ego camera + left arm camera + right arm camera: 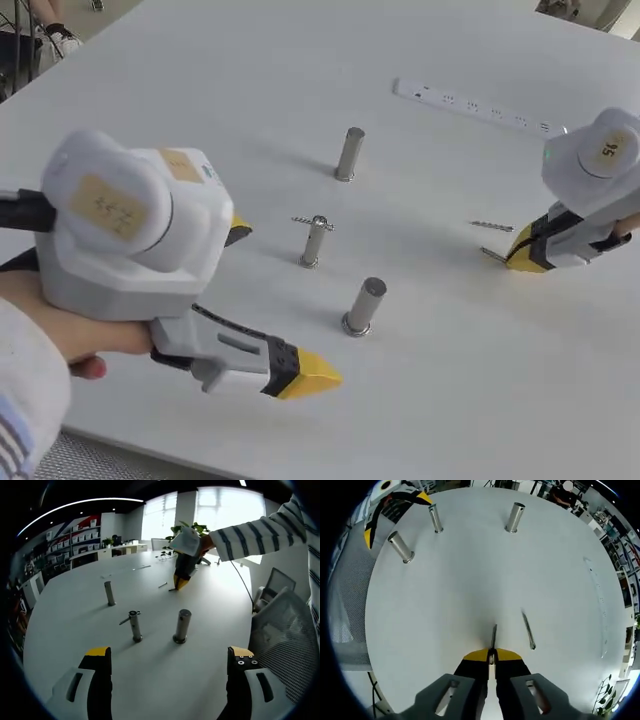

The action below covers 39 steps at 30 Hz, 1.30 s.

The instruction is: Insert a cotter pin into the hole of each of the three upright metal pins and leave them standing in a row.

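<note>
Three upright metal pins stand in a row on the white table: the far pin [346, 155], the middle pin [314, 243] and the near pin [364, 306]. A cotter pin [312, 222] sits through the middle pin's top [134, 615]. My right gripper [508, 258] rests at the table's right, shut on a second cotter pin [493, 636] that points toward the row. A third cotter pin [528, 630] lies loose just beside it [491, 226]. My left gripper [169, 652] hovers open in front of the near pin [182, 626], with nothing between its jaws.
A white power strip [470, 105] lies at the far right of the table. The table's near edge [150, 450] runs just below my left gripper. A mesh office chair [285, 630] stands beyond the table's side.
</note>
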Tool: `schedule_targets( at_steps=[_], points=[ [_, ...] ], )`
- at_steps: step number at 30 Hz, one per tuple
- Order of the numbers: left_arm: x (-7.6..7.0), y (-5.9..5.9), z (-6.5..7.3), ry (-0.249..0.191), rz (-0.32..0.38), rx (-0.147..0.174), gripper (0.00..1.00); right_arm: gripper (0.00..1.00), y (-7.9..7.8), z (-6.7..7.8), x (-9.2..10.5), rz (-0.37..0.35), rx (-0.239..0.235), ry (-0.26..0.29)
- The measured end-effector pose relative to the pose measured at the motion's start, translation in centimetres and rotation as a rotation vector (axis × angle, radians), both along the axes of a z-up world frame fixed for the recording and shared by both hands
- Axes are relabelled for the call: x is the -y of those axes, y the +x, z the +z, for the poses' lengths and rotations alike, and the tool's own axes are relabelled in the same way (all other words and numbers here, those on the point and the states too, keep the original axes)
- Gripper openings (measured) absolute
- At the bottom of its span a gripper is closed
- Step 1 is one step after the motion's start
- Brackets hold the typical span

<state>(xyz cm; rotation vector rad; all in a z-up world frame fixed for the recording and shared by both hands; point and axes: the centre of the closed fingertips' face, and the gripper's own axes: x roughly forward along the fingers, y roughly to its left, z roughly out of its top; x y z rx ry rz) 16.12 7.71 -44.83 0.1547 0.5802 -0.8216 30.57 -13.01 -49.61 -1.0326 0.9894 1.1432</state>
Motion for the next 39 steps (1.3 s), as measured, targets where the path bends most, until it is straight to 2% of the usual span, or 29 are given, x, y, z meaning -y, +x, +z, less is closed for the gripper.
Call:
schedule_targets(
  at_steps=[5, 10, 13, 21, 26, 28, 31, 35, 39],
  points=[
    [0.1, -0.1, -0.1, 0.003, -0.005, -0.006, 0.95, 0.0, -0.2, 0.0, -0.1, 0.006, -0.006, -0.017],
    [0.0, -0.4, -0.6, 0.016, -0.017, -0.027, 0.93, 0.0, -0.4, 0.0, -0.1, 0.021, 0.014, -0.055],
    [0.1, -0.5, -0.7, 0.026, -0.022, -0.028, 0.93, 0.0, -0.4, 0.0, -0.1, 0.042, 0.022, -0.065],
    [0.2, -0.6, -0.3, 0.01, -0.018, -0.022, 0.92, 0.0, -0.4, 0.0, 0.1, 0.046, 0.064, -0.06],
    [0.2, -0.6, 0.6, -0.031, 0.001, -0.015, 0.91, 0.0, -0.3, 0.1, 0.3, 0.044, 0.102, -0.075],
    [0.1, -0.5, 0.8, -0.038, 0.01, -0.011, 0.91, 0.0, -0.4, 0.4, 0.3, 0.046, 0.12, -0.068],
    [-0.1, -0.3, 1.1, -0.04, 0.02, -0.007, 0.91, 0.0, -0.6, 1.5, -0.4, 0.036, 0.158, -0.014],
    [-0.2, -0.1, 1.5, -0.056, 0.034, -0.007, 0.91, 0.0, -0.7, 3.0, -0.9, 0.05, 0.223, 0.022],
    [-0.1, 0.2, 2.1, -0.07, 0.043, -0.002, 0.89, 0.0, -0.9, 4.8, -1.6, 0.048, 0.288, 0.093]
  ],
)
